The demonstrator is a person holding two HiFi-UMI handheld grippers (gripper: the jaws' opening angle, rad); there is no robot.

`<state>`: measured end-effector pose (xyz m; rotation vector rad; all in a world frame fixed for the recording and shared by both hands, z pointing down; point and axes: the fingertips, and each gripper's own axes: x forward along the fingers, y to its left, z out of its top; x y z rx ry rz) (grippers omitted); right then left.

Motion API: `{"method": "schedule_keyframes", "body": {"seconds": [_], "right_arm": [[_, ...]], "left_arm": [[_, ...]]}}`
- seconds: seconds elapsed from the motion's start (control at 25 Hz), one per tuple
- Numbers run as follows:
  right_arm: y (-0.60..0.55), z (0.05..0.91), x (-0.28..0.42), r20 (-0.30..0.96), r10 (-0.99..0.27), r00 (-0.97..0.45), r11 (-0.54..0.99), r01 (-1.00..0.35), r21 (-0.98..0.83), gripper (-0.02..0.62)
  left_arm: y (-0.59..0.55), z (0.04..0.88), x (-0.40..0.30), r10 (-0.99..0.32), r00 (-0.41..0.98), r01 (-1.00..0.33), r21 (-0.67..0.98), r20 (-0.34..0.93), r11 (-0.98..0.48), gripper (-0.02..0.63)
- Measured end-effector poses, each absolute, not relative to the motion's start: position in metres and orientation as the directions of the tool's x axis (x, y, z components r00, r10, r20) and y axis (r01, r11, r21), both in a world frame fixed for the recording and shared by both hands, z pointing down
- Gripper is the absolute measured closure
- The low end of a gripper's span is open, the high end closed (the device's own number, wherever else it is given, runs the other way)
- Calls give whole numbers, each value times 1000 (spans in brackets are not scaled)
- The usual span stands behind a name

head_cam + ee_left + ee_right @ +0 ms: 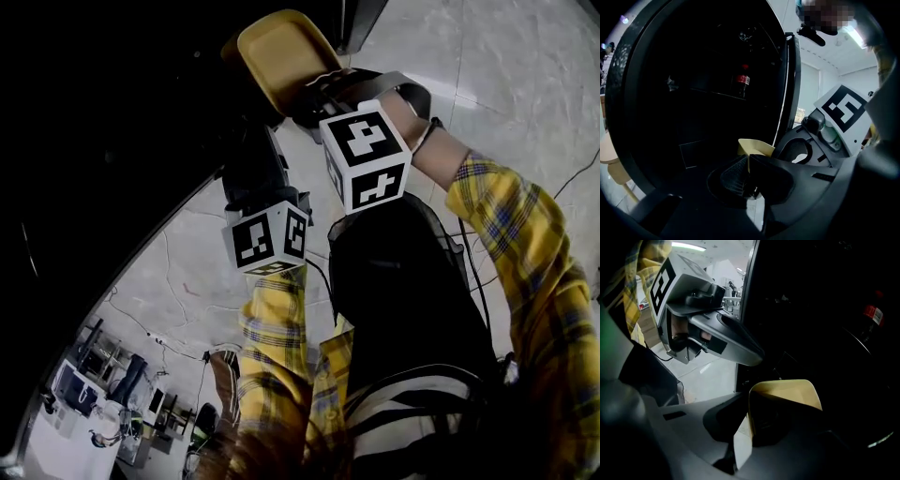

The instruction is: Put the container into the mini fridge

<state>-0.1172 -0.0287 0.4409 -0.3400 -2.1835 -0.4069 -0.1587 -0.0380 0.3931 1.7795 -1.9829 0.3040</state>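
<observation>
My right gripper (314,89) is shut on the rim of a yellow plastic container (279,54) and holds it up at the dark opening of the mini fridge (112,141). In the right gripper view the container (787,394) sits between the jaws of the right gripper (750,427), in front of the black fridge interior (825,310). My left gripper (251,141) hangs just below and left of the container, at the fridge's edge. In the left gripper view the left gripper (751,190) looks shut with nothing between its jaws. The container (754,147) shows just beyond them.
A cola bottle (744,80) stands on a shelf inside the fridge, and the right gripper view also shows the bottle (872,312). Pale tiled floor (487,56) lies to the right. Office furniture (103,384) stands far off, and a wooden seat (611,159) is left of the fridge.
</observation>
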Motion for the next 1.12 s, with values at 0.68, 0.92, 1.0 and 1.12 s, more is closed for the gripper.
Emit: {"method": "schedule_keyframes", "body": {"seconds": [0.68, 0.92, 1.0, 1.12], "right_arm": [[-87, 457, -181, 740, 34, -672, 865, 391, 315, 552], [-102, 468, -191, 742, 23, -670, 850, 404, 338, 552], [-101, 468, -191, 739, 6, -674, 835, 410, 367, 552], [-105, 470, -193, 721, -28, -693, 836, 379, 397, 552]], "left_arm": [[-59, 407, -183, -887, -162, -969, 101, 433, 227, 580], [-68, 416, -195, -889, -172, -963, 116, 425, 242, 580], [-67, 415, -193, -889, -170, -964, 114, 425, 239, 580], [-65, 418, -189, -888, -172, -965, 108, 426, 238, 580]]}}
